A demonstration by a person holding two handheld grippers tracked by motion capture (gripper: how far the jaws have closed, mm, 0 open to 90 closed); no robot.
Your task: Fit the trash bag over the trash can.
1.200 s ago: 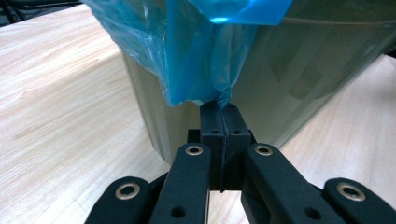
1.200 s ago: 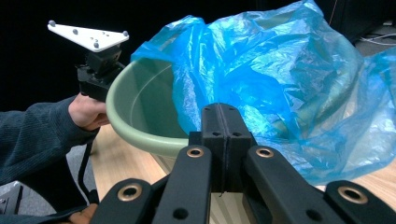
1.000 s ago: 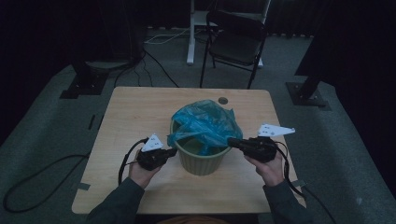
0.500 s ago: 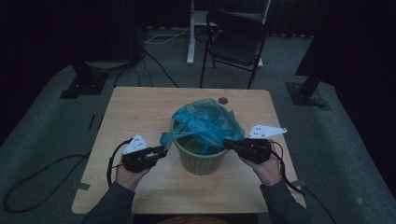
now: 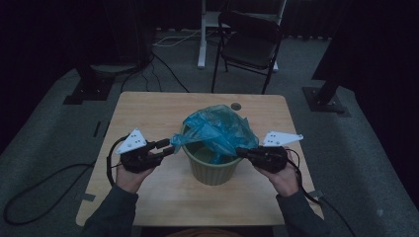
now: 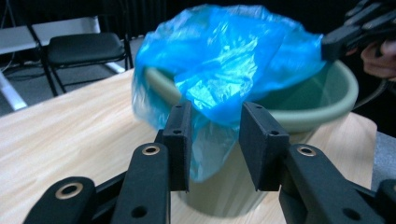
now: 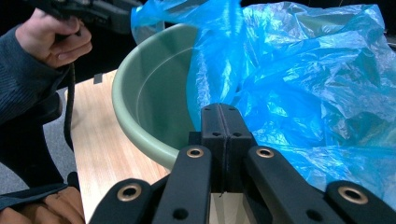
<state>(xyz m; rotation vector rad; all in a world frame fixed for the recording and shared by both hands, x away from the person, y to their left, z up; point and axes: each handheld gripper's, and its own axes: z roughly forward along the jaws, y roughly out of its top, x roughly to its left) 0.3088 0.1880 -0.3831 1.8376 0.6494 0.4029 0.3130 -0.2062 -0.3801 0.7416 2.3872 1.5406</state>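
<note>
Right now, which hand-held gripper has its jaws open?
The left hand-held gripper: its jaws stand apart, just opened, bag film unpinched between them. The right hand-held gripper is clamped shut.

Crumpled blue plastic bag (image 5: 217, 131) draped over upright green bin (image 5: 212, 170) mid-table

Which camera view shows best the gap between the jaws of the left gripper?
The left gripper view: the left gripper stands open, the blue bag hanging beyond the gap over the green bin. The high view shows it small; the right gripper view shows it dark, far off.
</note>
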